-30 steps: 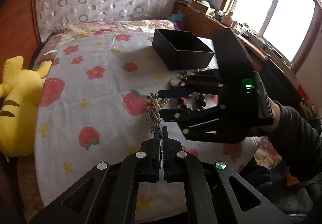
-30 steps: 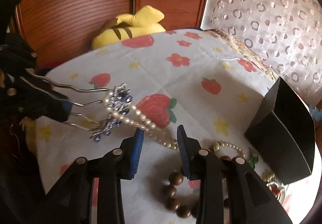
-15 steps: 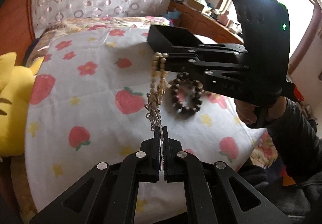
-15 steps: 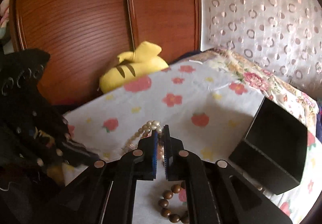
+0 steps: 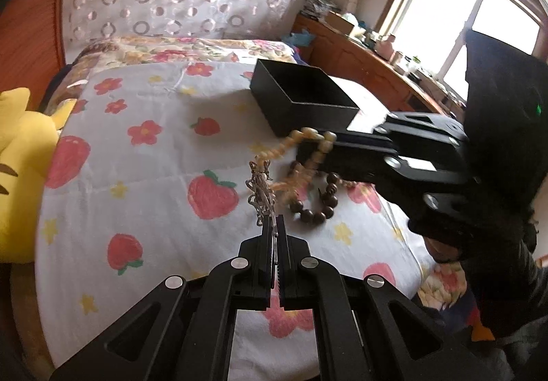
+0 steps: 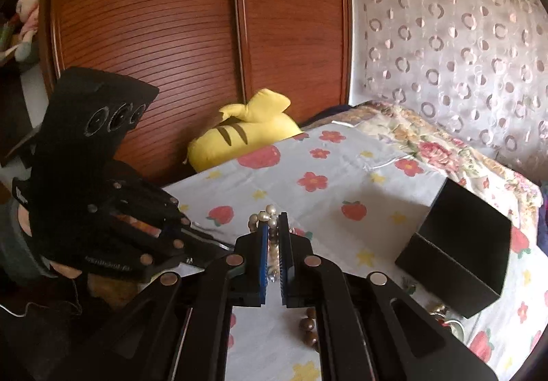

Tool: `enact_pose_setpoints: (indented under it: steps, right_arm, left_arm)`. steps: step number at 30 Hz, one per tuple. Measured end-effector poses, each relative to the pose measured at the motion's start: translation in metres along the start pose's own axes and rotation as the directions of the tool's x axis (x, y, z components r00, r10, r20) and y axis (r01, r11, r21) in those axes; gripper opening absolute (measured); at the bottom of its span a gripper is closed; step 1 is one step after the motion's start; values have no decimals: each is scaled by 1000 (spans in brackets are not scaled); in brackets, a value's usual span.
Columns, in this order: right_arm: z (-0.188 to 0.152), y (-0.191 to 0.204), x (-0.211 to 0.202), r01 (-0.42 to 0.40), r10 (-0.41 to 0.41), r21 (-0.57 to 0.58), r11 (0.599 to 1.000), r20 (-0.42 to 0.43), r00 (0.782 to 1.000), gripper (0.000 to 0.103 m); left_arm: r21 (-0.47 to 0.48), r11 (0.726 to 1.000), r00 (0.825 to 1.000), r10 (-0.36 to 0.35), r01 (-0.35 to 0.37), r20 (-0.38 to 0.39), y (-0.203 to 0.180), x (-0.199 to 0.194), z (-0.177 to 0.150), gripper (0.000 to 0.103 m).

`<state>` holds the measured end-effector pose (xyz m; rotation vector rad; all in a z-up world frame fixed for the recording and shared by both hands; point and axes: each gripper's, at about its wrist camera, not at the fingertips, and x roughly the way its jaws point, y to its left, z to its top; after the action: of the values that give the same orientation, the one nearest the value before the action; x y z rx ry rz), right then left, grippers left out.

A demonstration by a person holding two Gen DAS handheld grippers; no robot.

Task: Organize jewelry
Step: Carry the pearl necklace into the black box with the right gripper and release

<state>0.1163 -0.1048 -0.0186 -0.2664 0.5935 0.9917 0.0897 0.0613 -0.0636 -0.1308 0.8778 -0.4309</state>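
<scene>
Pearl strand [image 6: 266,214] raised, bedspread [image 5: 144,175] beneath

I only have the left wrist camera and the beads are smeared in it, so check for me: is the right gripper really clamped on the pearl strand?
Observer: Yes. In the right wrist view the right gripper is shut, with the pearl necklace pinched between its blue pads.
Operator: Is anything lying behind that gripper that I can't see?
Observer: Some small jewellery lies on the bedspread by the near corner of the black box. It is too small to name.
Operator: And the prongs of my hairpin?
Observer: The silver hairpin shows bare metal prongs running from the shut left gripper toward the pearls.
</scene>
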Motion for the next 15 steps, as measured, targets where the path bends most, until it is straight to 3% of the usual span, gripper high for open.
enact_pose_setpoints:
  steps: [7,15]
  right_arm:
    - [7,-18,-19,68,-70,40,997,60,996,7]
    - [42,-45,-54,149,-152,32,988,139,979,7]
  left_arm:
    - [2,1000,998,15,-15,61,-2,-8,15,1]
    - [40,999,997,6,-9,76,-16,-4,40,1]
